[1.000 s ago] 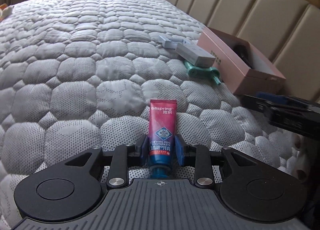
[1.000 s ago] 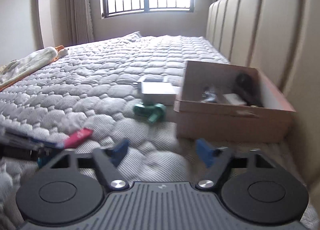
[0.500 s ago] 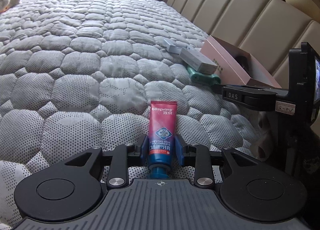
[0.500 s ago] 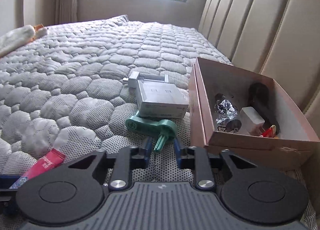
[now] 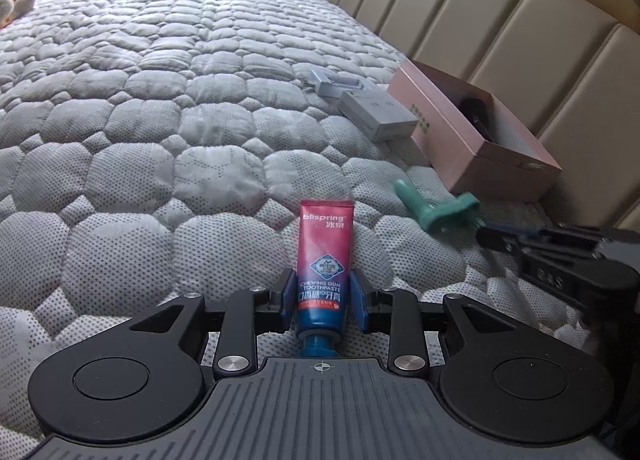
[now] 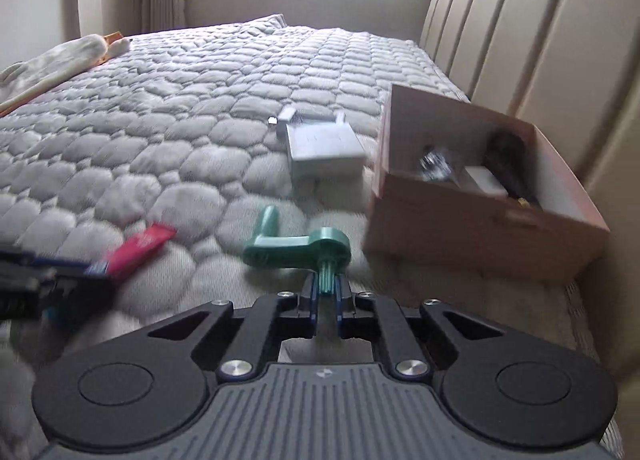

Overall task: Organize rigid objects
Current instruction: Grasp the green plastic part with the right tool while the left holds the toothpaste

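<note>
Left gripper (image 5: 322, 302) pinches the toothpaste tube (image 5: 325, 256) above the quilted mattress (image 5: 160, 131), while right gripper (image 6: 326, 302) is clamped on the green crank handle (image 6: 298, 246) beside the pink box (image 6: 472, 227).

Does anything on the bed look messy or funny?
Nothing looks broken or spilled. The grey boxes lie crooked beside the pink box, not inside. The left gripper holds the toothpaste tube; the right gripper holds the green crank.

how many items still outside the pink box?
4: toothpaste tube in the left gripper, green crank in the right gripper, two grey boxes beside the pink box. Others may be hidden.
</note>
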The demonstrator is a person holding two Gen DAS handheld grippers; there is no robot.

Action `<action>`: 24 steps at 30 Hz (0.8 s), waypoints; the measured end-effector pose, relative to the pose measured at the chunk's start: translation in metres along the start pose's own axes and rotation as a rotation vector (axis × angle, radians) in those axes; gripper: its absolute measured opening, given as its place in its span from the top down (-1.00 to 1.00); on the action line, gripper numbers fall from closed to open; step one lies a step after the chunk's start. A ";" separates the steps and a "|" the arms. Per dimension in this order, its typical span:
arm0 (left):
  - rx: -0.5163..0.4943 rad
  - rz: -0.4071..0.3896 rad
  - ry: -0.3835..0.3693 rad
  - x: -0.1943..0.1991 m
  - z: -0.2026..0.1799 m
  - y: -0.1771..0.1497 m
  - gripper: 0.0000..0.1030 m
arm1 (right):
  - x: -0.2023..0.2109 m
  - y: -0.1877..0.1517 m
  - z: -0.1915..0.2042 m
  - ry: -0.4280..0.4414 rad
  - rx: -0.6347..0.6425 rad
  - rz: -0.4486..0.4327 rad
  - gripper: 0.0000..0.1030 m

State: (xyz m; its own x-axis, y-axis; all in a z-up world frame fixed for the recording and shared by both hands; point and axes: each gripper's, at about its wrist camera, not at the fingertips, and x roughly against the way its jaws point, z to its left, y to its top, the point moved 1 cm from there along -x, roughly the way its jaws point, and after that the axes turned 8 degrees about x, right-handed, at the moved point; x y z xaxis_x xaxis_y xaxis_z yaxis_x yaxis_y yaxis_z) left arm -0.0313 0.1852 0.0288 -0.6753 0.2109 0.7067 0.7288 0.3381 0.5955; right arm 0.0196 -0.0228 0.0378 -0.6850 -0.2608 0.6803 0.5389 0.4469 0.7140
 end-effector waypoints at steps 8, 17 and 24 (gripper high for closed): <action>-0.040 0.028 -0.036 -0.006 -0.030 -0.010 0.37 | 0.030 -0.039 -0.032 -0.036 -0.020 0.009 0.84; -0.062 0.040 -0.030 -0.007 -0.040 -0.018 0.37 | 0.037 -0.053 -0.047 -0.082 -0.044 -0.069 -0.39; -0.064 0.044 -0.025 -0.009 -0.041 -0.021 0.37 | 0.023 -0.041 -0.033 -0.010 -0.005 -0.088 -0.61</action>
State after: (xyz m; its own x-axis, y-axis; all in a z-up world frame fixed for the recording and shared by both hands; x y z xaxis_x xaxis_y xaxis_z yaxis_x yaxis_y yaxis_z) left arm -0.0353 0.1383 0.0258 -0.6443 0.2470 0.7237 0.7631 0.2692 0.5875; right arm -0.0022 -0.0751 0.0302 -0.7343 -0.2904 0.6136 0.4793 0.4183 0.7715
